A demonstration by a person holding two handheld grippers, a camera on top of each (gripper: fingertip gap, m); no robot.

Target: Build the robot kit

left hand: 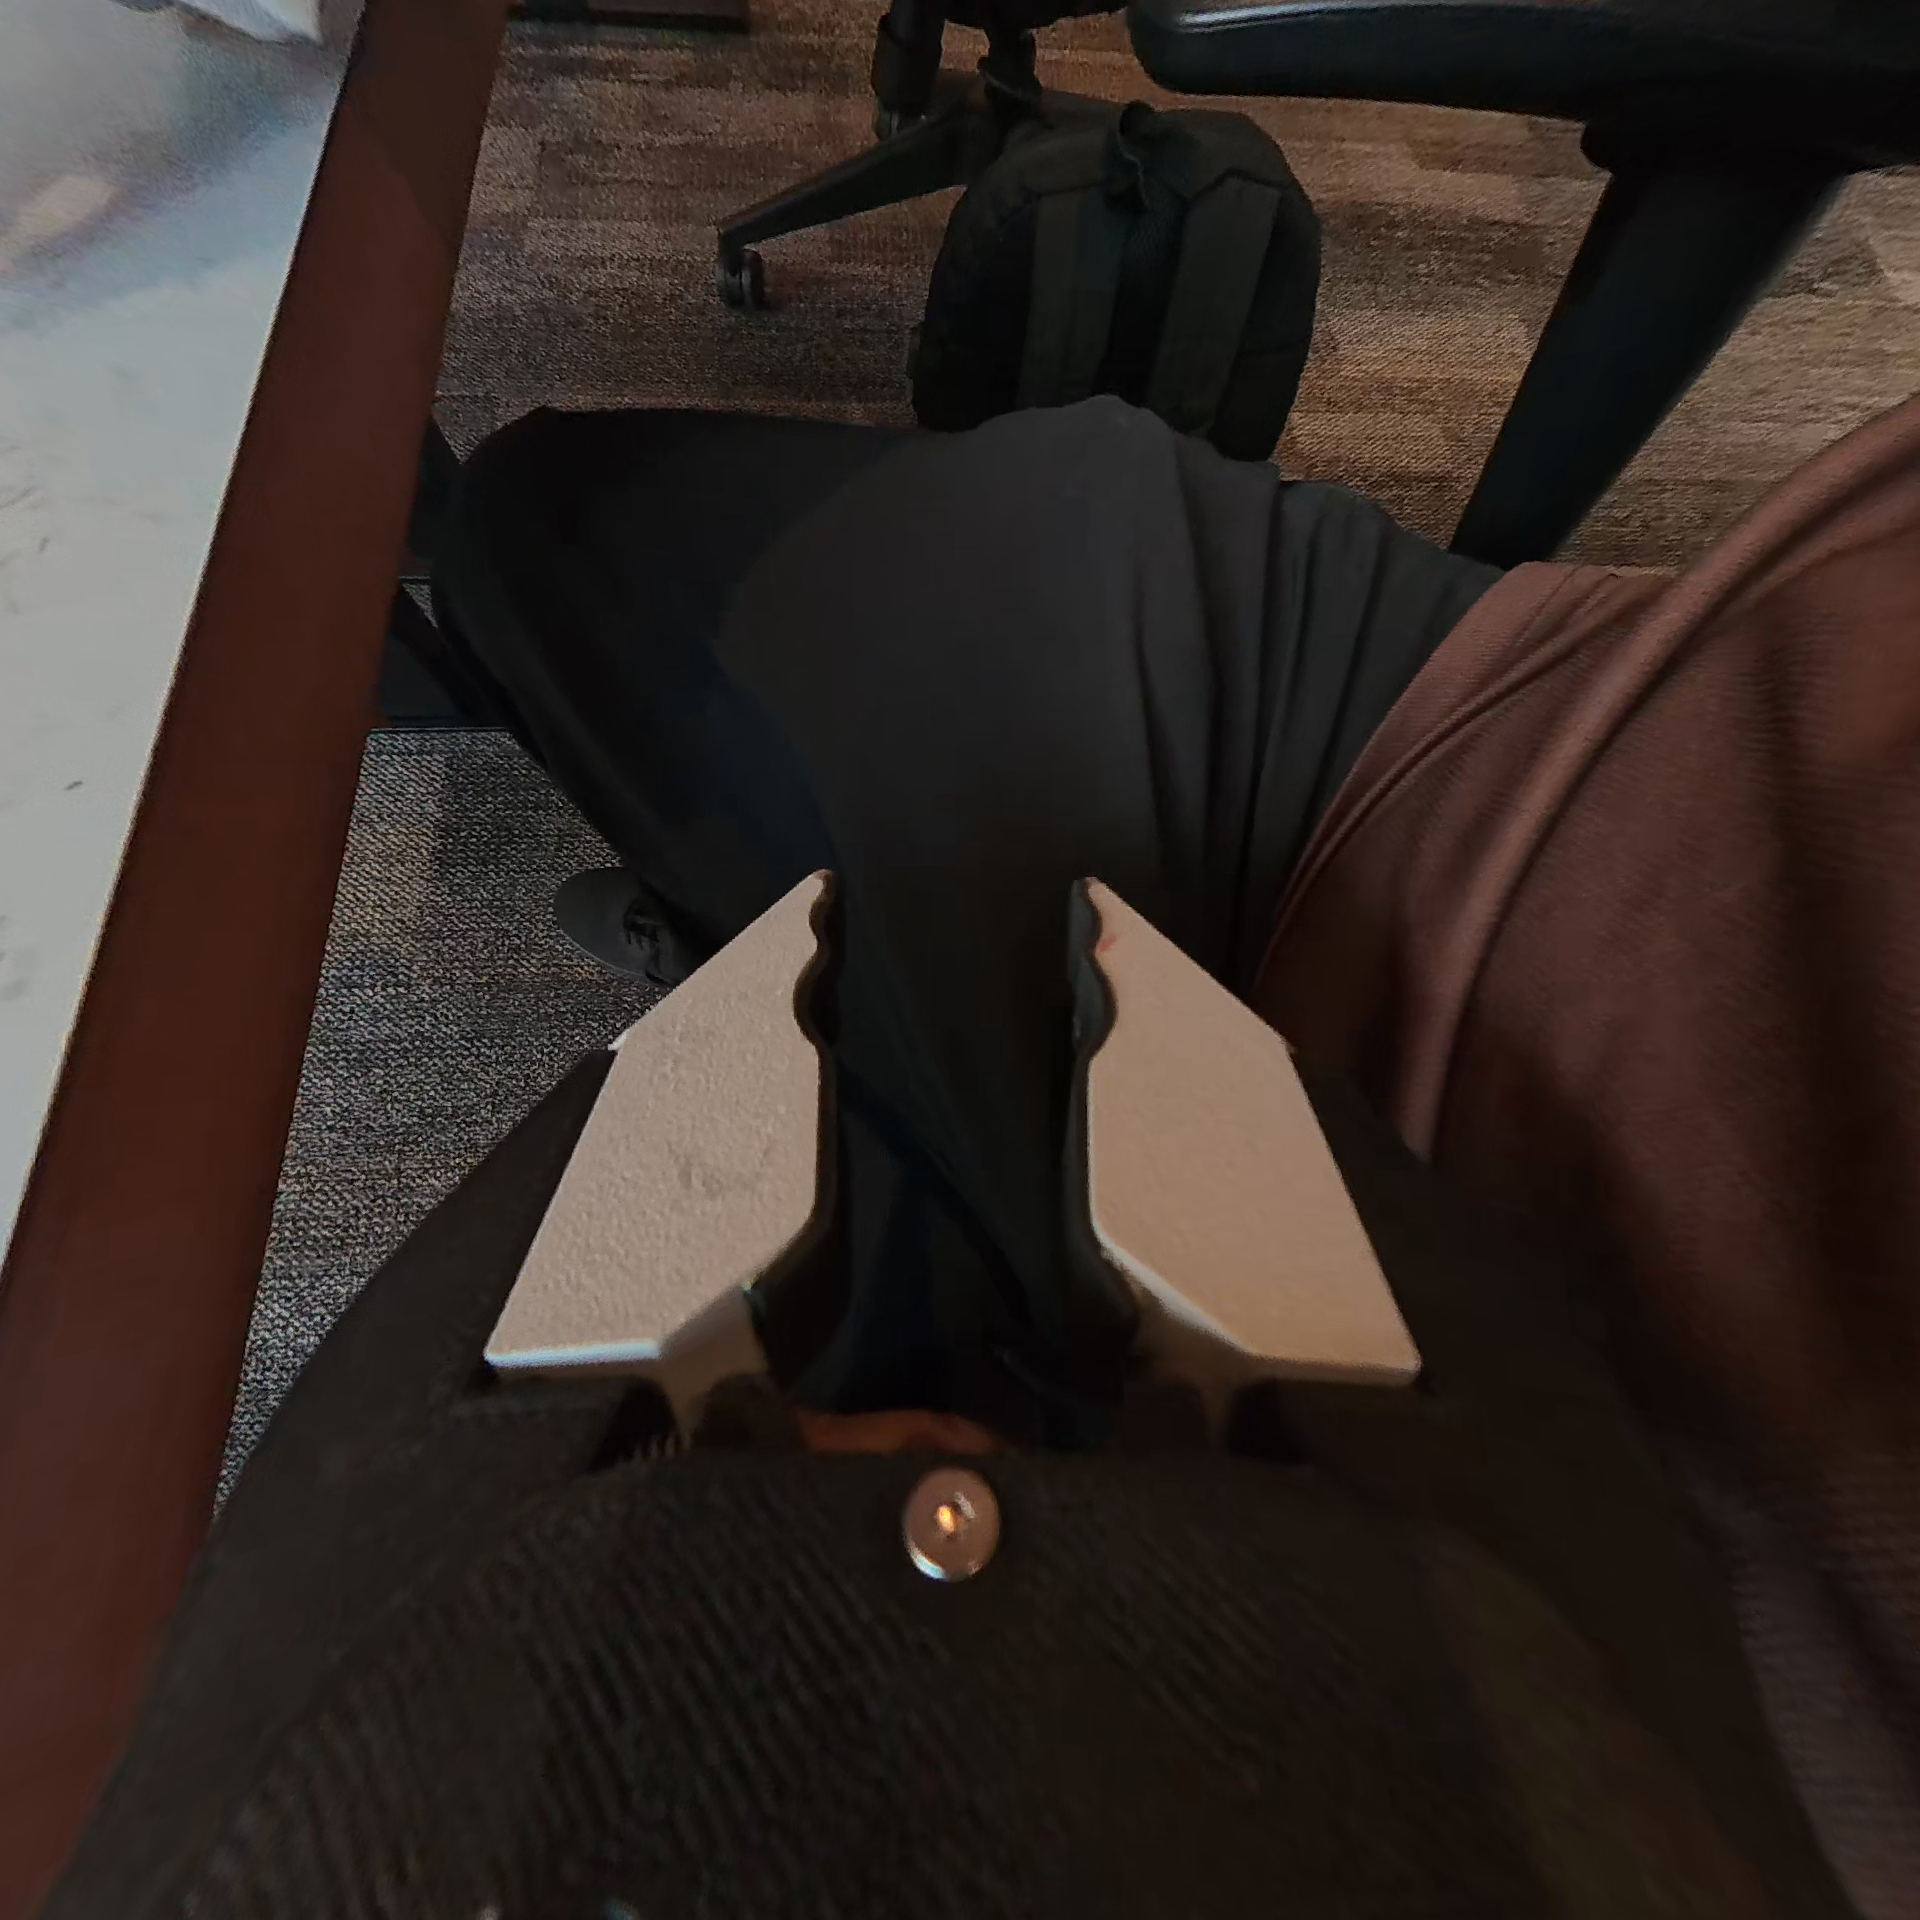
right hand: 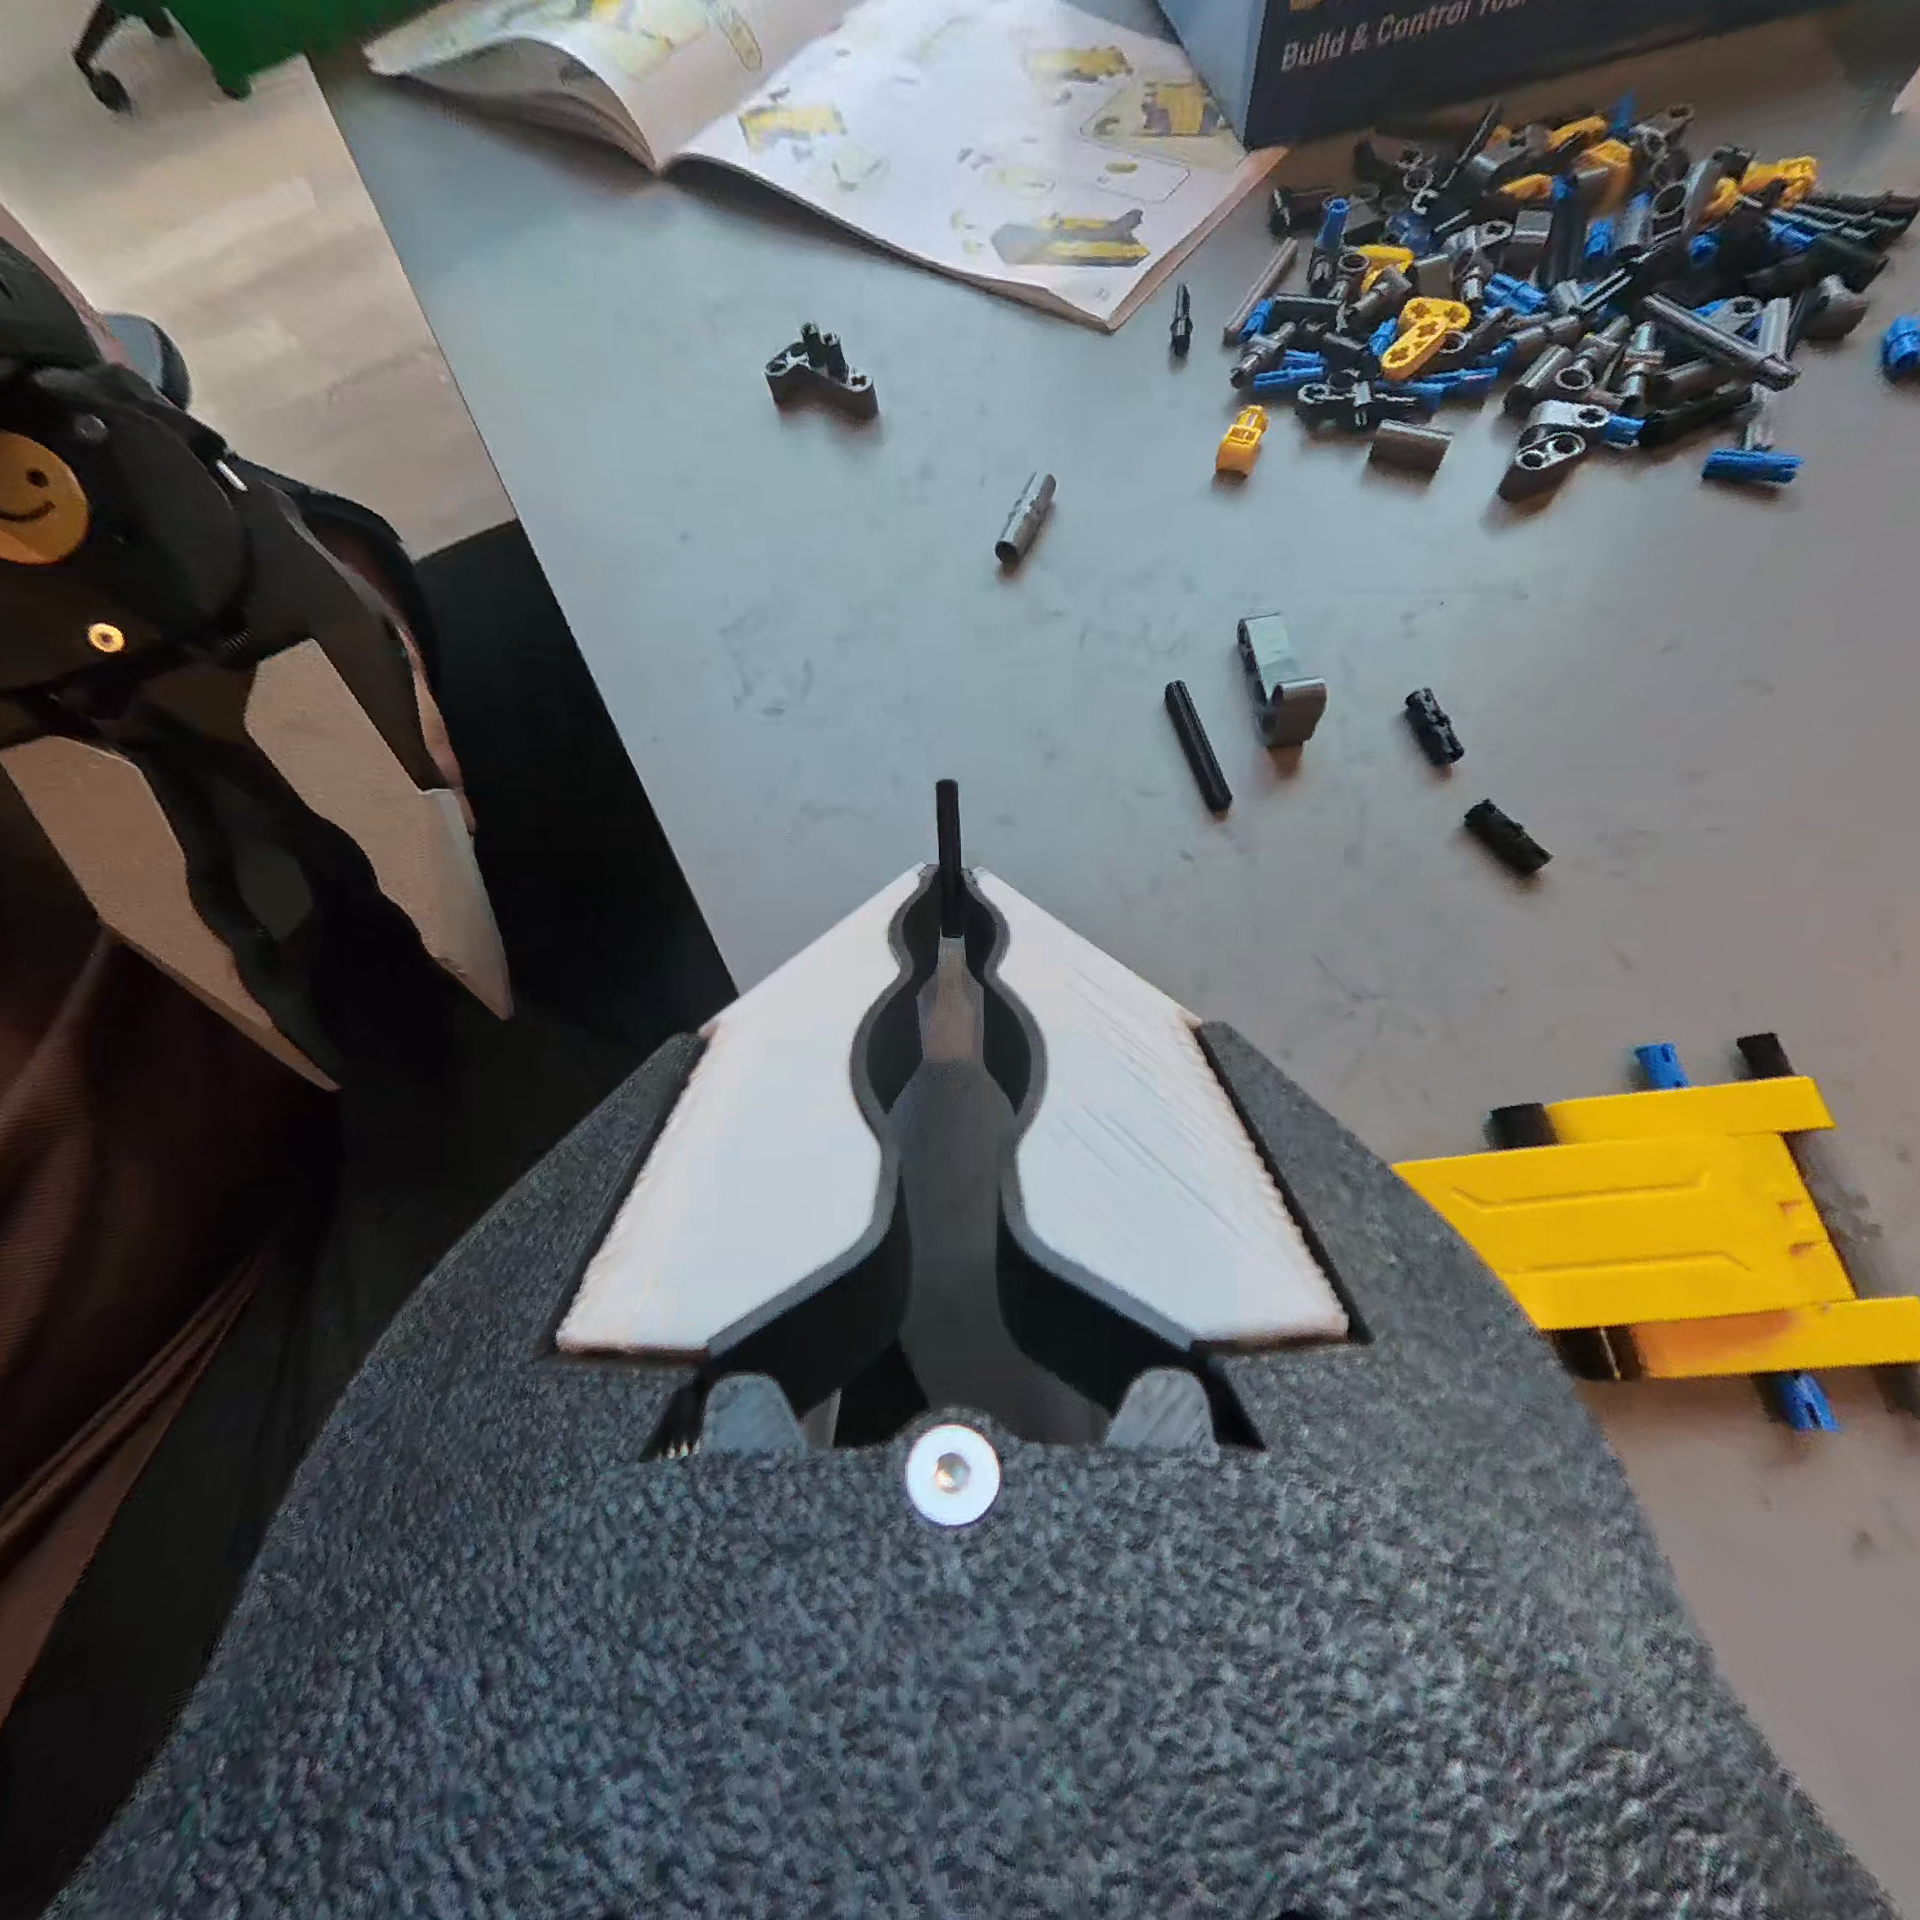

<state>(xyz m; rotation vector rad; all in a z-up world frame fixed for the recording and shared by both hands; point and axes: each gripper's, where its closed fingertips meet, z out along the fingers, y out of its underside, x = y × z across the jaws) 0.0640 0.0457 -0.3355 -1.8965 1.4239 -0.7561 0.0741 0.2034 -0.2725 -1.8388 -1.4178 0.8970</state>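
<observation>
Pinching a thin black axle point(right hand: 948, 831) at their very tips, the right tongs point(right hand: 948, 883) hover above the grey worktop point(right hand: 727, 582). The axle looks light, stiff and slick, so I judge a mid-shaft hold safest. Only the right wrist view shows the loose parts pile point(right hand: 1558, 301), yellow assembly point(right hand: 1652, 1236) and booklet point(right hand: 914, 135). Only the left shows the left tongs point(left hand: 956, 914) spread, empty, over a person's lap point(left hand: 1039, 644) below the worktop's edge.

Left gripper point(left hand: 954, 940): black textured housing, pale grey wedge fingers point(left hand: 707, 1132), wavy black pads, silver screw point(left hand: 951, 1527). Right gripper point(right hand: 948, 883): same build, silver screw point(right hand: 952, 1475). Person: black trousers point(left hand: 987, 644), brown top point(left hand: 1621, 935).
</observation>
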